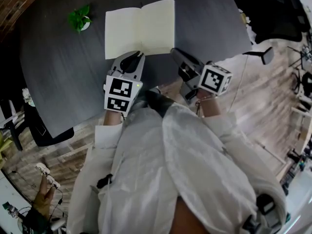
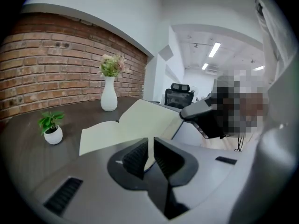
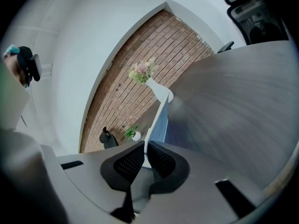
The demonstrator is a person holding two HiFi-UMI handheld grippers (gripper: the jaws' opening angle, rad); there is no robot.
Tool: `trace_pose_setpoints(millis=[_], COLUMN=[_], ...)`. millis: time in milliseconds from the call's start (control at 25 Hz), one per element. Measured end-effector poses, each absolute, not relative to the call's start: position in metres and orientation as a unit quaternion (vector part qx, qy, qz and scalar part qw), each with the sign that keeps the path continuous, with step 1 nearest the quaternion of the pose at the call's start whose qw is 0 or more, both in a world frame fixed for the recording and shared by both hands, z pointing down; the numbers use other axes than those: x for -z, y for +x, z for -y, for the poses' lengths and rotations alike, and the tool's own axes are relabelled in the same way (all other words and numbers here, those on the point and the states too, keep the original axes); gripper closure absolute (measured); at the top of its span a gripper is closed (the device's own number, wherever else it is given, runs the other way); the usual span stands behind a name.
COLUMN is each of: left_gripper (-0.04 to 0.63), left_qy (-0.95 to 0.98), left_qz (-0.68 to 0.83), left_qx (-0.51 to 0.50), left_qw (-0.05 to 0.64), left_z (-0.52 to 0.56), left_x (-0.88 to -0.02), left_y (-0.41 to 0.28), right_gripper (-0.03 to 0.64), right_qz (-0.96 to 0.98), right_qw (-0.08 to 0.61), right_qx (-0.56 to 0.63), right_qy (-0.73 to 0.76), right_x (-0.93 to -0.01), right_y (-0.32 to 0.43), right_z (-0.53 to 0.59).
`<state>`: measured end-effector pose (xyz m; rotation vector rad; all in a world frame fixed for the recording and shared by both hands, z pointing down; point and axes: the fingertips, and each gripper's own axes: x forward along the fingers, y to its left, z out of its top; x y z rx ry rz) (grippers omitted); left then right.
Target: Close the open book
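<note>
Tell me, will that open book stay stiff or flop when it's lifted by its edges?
Probably fairly stiff: the part of the open book pinched in the right gripper stands straight, edge-on, without sagging. It looks thin, so it is likely light. The left gripper pinches its near edge; loose pages might fan.

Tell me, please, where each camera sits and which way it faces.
Head view: on the person's head, looking down at the book on the table; sleeves, left tongs and right tongs show.
Left gripper view: on the left tongs, facing the brick wall across the table; its jaws pinch the book.
Right gripper view: on the right tongs, tilted, facing that wall; its jaws pinch the book's edge.
Both gripper views share the vase.
</note>
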<state>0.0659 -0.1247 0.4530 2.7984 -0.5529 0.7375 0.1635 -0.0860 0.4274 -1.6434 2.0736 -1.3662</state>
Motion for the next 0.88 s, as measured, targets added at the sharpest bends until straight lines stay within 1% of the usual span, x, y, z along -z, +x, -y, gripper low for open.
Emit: trace_pose_setpoints(millis=[200, 400, 640, 880], left_gripper=[0.563, 0.569, 0.577, 0.581], left_qy=[0.94, 0.934, 0.93, 0.921], left_qz=[0.214, 0.234, 0.246, 0.267], left_qx=[-0.225, -0.217, -0.197, -0.184], left_qw=[0.139, 0.159, 0.188, 0.216], left_z=[0.133, 0.14, 0.145, 0.151], left_x=[-0.446, -0.444, -0.441, -0.441], left_y=[0.051, 0.036, 0.023, 0.009], right_gripper=[0.589, 0.589, 0.589, 0.589], right_qz=[-0.723, -0.749, -0.776, -0.794], right_qw=[0.054, 0.036, -0.024, -0.056], right_qx=[0.433, 0.417, 0.386, 0.366], right_qy=[-0.535, -0.513, -0.498, -0.482], right_x=[-0.414, -0.402, -0.395, -0.389], right_y=[0.148, 0.127, 0.113, 0.102], right_z=[0.094, 0.104, 0.113, 0.123])
